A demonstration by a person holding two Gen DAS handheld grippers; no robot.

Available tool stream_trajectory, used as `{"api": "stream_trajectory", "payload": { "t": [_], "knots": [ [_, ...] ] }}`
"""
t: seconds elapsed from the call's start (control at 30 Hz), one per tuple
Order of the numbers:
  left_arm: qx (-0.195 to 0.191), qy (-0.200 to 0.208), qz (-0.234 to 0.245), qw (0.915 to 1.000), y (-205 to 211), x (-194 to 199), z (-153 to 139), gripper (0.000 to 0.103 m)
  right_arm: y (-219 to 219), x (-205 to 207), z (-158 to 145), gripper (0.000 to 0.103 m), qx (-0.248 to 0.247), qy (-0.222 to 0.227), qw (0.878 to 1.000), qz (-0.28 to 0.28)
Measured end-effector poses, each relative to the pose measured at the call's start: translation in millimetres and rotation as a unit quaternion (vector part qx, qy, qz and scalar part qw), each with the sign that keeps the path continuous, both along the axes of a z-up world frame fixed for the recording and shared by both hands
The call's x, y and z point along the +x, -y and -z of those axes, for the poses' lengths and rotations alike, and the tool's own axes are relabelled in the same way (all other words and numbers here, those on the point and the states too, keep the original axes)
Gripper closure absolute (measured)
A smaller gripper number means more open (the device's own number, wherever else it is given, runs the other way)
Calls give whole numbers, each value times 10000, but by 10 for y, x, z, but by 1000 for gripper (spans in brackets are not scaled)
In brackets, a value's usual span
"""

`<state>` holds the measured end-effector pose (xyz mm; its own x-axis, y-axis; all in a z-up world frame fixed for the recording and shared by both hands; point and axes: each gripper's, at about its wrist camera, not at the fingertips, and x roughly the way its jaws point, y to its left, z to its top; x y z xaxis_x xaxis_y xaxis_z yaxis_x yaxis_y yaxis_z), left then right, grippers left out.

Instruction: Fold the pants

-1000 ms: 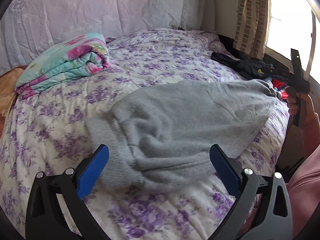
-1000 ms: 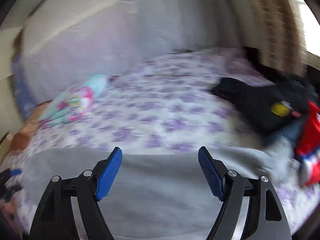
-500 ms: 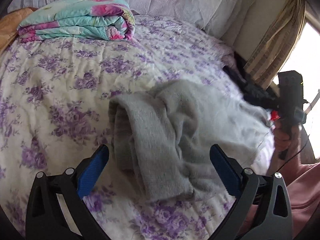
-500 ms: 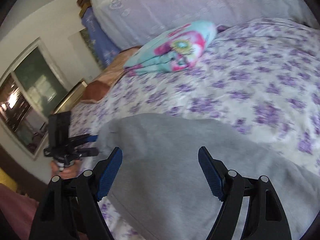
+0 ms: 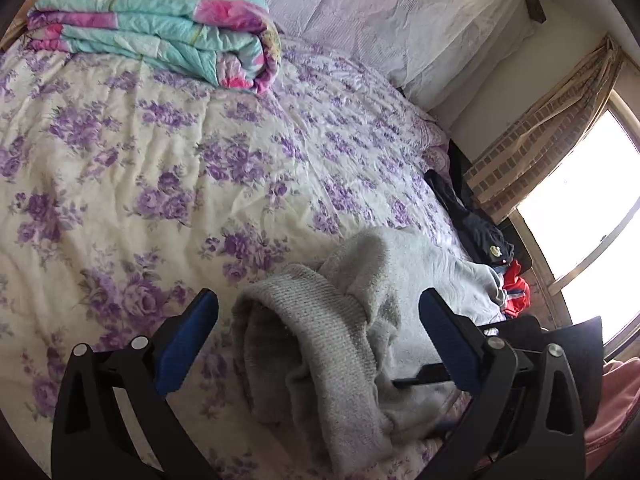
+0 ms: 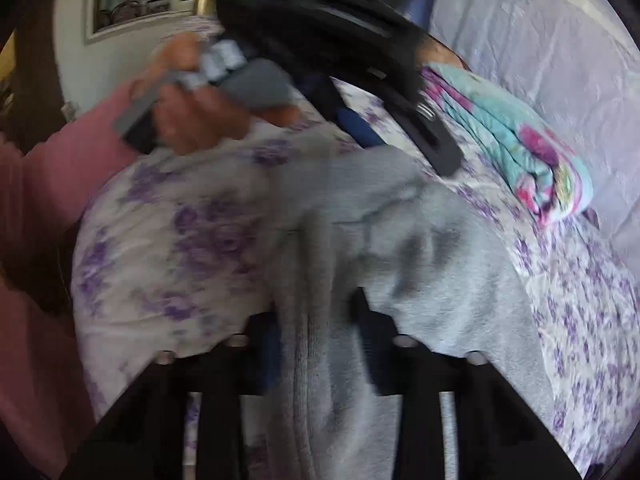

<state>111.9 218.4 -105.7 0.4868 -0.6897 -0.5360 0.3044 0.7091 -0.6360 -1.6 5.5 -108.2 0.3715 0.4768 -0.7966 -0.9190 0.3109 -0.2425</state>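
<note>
Closing just now around a ribbed band of the grey pants [image 6: 316,360], the right gripper [image 6: 316,332] stands narrow with the cloth bunched between its blue pads, though blur leaves it unclear how firmly they press. The left gripper [image 5: 320,340] stands wide, its pads apart on either side of the pants' rolled cuff, touching nothing. The pants lie in a heap on the purple-flowered bedspread [image 5: 140,168], at its near edge. In the right wrist view the left hand [image 6: 192,108] in a pink sleeve grips its handle above the pants, smeared by motion. A folded teal quilt [image 5: 160,28] sits well beyond the pants; dark clothes [image 5: 480,232] lie past them by the window, partly hidden.
</note>
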Motion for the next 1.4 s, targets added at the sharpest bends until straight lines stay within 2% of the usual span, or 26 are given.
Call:
{"api": "stream_trajectory", "payload": {
  "t": [0.03, 0.07, 0.1, 0.2, 0.23, 0.3, 0.33, 0.5, 0.57, 0.6, 0.63, 0.67, 0.7, 0.73, 0.8, 0.87, 0.97, 1.07, 1.1, 1.13, 1.23, 1.33, 1.4],
  "knots": [
    [-15, 66, -57, 10000, -39, -31, -14, 5, 51, 125, -96, 83, 285, -447, 9984, 187],
    [-30, 132, -135, 9998, -86, -59, -21, 5, 109, 195, -183, 84, 521, -643, 9960, 323],
    [-52, 168, -193, 9997, -120, -76, -20, 5, 154, 217, -269, 85, 712, -588, 9948, 419],
    [-92, 118, -342, 9993, -197, -70, 12, 5, 231, 113, -440, 85, 1067, 108, 9928, 537],
    [-125, 99, -358, 9992, -209, -70, 19, 5, 242, 102, -443, 85, 1125, 50, 9922, 528],
    [-116, 91, -379, 9992, -229, -72, 21, 5, 251, 170, -381, 85, 1124, -426, 9914, 514],
    [-96, 99, -404, 9991, -229, -78, 21, 5, 252, 185, -340, 85, 1096, -504, 9910, 580],
    [157, 38, -594, 9981, -260, -103, 83, 5, -23, 56, 44, 83, 311, 190, 9983, 462],
    [105, -5, -641, 9979, -293, -102, 95, 5, -30, 7, 101, 82, 350, 354, 9974, 515],
    [36, 17, -655, 9978, -324, -119, 77, 5, -10, -20, 47, 76, 364, 371, 9973, 517],
    [-22, 57, -682, 9977, -343, -143, 38, 5, 31, -34, 7, 59, 405, 340, 9971, 544],
    [-69, 127, -683, 9976, -344, -176, -21, 5, 102, -38, -66, 49, 492, 311, 9963, 625],
    [-81, 231, -632, 9977, -318, -221, -91, 5, 194, -19, -166, 37, 691, 120, 9955, 636],
    [-44, 318, -576, 9978, -282, -251, -149, 5, 300, 15, -270, 36, 950, -159, 9935, 610],
    [262, 644, -381, 9968, -102, -341, -340, 5, 557, 146, -459, 35, 1351, -572, 9865, 734],
    [581, 1006, -56, 9932, 163, -419, -546, 5, 871, 354, -618, 30, 1671, -745, 9755, 1223],
    [527, 1272, 614, 9886, 537, -454, -722, 4, 1294, 703, -695, 30, 1999, -944, 9535, 2050],
    [312, 1088, 1492, 9823, 1005, -370, -673, 4, 1641, 1061, -650, 30, 2306, -1420, 9274, 2580],
    [472, 989, 1662, 9800, 1152, -332, -604, 4, 1729, 1192, -616, 30, 2321, -1543, 9218, 2696],
    [857, 875, 1746, 9770, 1321, -276, -469, 4, 1784, 1307, -574, 30, 2272, -1616, 9193, 2778],
    [1528, 523, 1705, 9720, 1464, -163, -69, 5, 1885, 1618, -387, 30, 1897, -1829, 9176, 2976],
    [1606, 806, 1772, 9676, 1414, -277, -64, 4, 1896, 1904, -182, 30, 1398, -2087, 9188, 3044],
    [1532, 791, 1773, 9689, 1374, -266, -62, 4, 1888, 1985, -67, 30, 1217, -2348, 9184, 2941]
  ]
}}
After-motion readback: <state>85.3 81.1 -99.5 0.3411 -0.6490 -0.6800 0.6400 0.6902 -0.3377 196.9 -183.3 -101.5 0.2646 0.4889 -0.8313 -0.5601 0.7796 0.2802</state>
